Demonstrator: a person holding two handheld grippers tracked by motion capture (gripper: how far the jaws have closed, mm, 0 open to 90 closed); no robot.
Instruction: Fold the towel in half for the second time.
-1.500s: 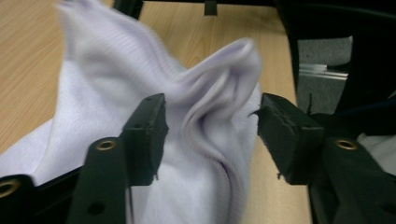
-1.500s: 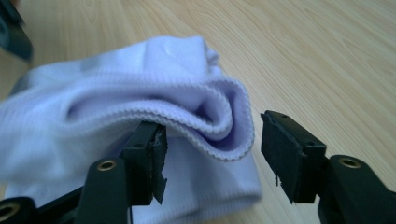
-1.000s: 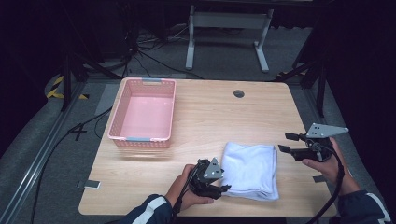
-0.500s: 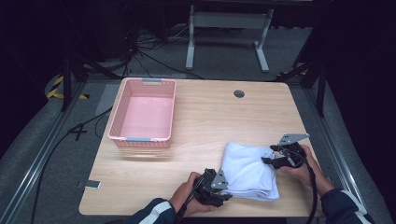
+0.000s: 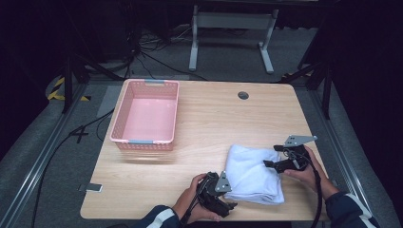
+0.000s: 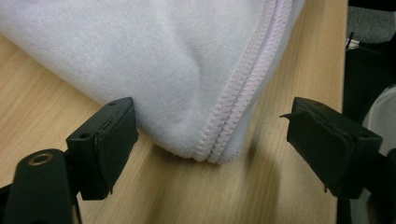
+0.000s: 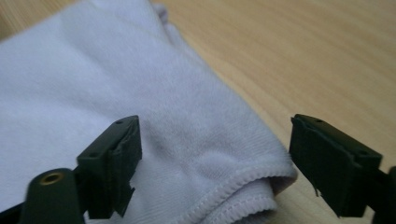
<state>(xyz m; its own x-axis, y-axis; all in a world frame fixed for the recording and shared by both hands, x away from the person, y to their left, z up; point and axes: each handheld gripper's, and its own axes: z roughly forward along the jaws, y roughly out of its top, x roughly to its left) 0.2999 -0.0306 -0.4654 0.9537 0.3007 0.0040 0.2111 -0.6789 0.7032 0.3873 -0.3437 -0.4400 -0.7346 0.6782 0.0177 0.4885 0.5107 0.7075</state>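
Observation:
A folded white towel lies on the wooden table near its front right. My left gripper is at the towel's near left corner, open, its jaws standing on either side of the stitched corner. My right gripper is at the towel's right edge, open, with the folded hem between its spread jaws. In the left gripper view my left gripper touches nothing. In the right gripper view my right gripper hovers just over the cloth.
A pink plastic basket stands empty at the table's left. A round cable hole sits near the far edge. A metal stand and cables lie on the floor beyond the table.
My right gripper came down and leftward from beside the table's right edge onto the towel's right side. My left gripper slid a little right to the towel's near corner.

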